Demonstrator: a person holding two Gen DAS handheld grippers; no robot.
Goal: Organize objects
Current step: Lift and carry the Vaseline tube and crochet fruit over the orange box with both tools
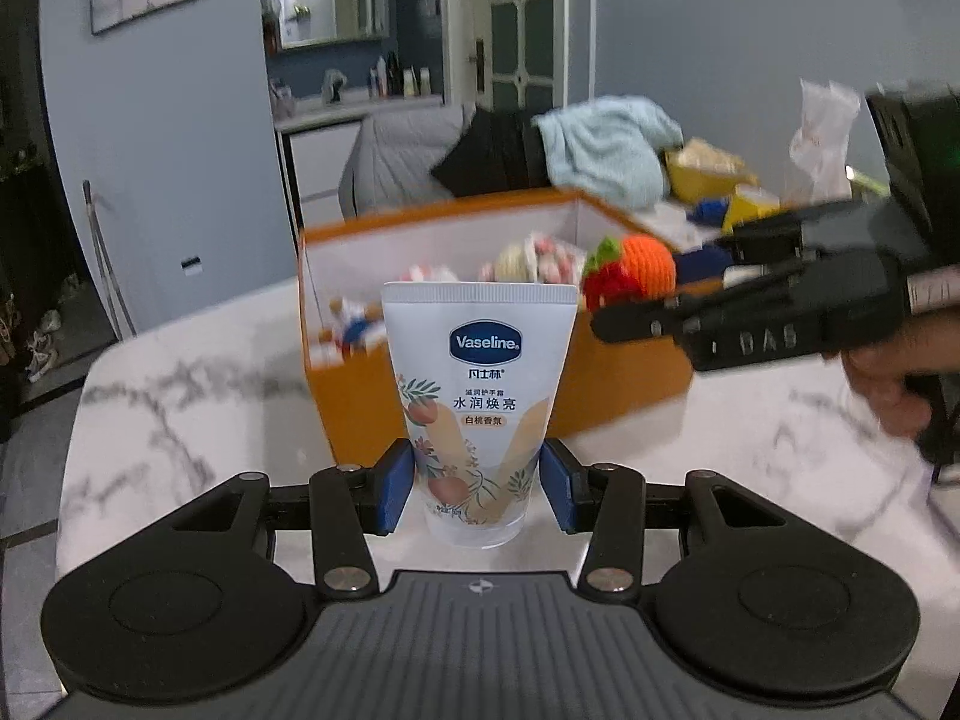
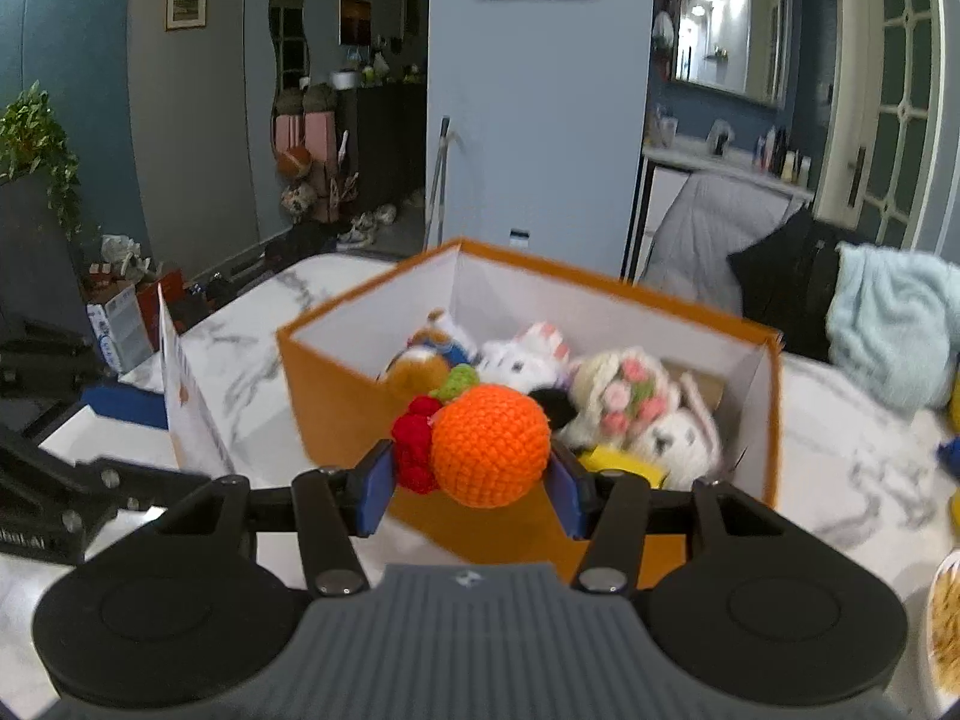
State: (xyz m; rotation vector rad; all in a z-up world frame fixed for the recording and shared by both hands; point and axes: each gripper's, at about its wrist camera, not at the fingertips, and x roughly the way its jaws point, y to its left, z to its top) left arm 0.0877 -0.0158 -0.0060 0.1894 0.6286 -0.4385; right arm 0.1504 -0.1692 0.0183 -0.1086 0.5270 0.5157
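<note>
Sorting is well under way, judging by the orange box on the marble surface — it already holds several soft toys, among them a brown-and-white plush, a white plush and a cream bundle with pink knitted flowers.

The right hand-held gripper is clenched on a crocheted orange with red berries and a green leaf. It holds the toy in the air at the near wall of the box, just at the rim and not yet inside. The left wrist view confirms this: the toy shows at the tip of the right gripper, at the box's edge.

The left hand-held gripper grasps a tube of hand cream, its blue pads pressed against the lower part of the tube on both sides. The tube stands upright, cap end down, in front of the box on the near side. Whether its base touches the surface cannot be told.

Remaining work, as assessed: both held items need placing, and loose things lie beyond the box — a light blue towel, yellow packets and blue pieces, all blurred. Whether the tube belongs in this box is not evident.
</note>
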